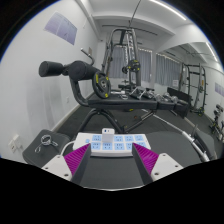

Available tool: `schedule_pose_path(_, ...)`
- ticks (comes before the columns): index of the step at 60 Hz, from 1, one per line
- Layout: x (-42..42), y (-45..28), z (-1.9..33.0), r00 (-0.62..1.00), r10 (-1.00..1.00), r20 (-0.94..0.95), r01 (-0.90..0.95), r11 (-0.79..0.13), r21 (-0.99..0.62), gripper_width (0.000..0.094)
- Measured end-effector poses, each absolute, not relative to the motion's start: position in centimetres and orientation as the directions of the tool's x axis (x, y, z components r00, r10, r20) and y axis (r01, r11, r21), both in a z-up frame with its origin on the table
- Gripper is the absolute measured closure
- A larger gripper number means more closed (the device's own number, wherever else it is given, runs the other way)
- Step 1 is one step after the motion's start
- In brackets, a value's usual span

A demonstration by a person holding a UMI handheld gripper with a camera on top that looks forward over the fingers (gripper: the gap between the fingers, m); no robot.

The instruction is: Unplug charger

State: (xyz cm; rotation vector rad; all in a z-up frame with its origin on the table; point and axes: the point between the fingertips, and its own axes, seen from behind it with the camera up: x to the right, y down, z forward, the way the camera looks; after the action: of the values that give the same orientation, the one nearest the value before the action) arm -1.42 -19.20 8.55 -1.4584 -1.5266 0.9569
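Observation:
A white power strip (104,142) with several bluish sockets lies just ahead of my fingertips, its near edge reaching between them. I cannot make out a charger plugged into it. My gripper (110,152) is open and empty, with its magenta pads (76,159) spread wide at either side of a dark surface. A black cable (47,141) lies looped on a white surface (35,155) to the left of the strip.
This is a gym room. A black weight bench with padded rollers (70,70) stands beyond the strip. A cable machine (125,55) stands at the back and another bench (180,97) to the right. A wall outlet (14,144) sits low on the left wall.

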Motion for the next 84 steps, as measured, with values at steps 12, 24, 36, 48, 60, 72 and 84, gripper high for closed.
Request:
schedule_pose_path(12,-7.8,-19.8,6.0,-0.027,0.999,0.031,0.375,0.039,-0.926,0.0078)
schedule_pose_path(24,-12.8,-20.1,4.0,-0.029,0.999,0.04,0.378,0.048,-0.925,0.008)
schedule_pose_path(36,-15.5,-20.5,3.1,-0.039,0.999,0.032,0.391,0.045,-0.919,0.0085)
schedule_pose_path(48,-16.7,-20.7,4.6,-0.036,0.999,-0.004,0.346,0.009,-0.938,0.0743)
schedule_pose_path(60,-13.9,-13.9,22.6,0.006,0.993,-0.117,0.137,-0.117,-0.984,0.0748)
schedule_pose_path(72,-13.0,-1.0,16.3,0.133,0.991,0.029,0.311,-0.014,-0.95,0.0746)
schedule_pose_path(84,-12.8,6.0,6.0,0.181,0.979,0.09,0.472,-0.006,-0.882,0.0733)
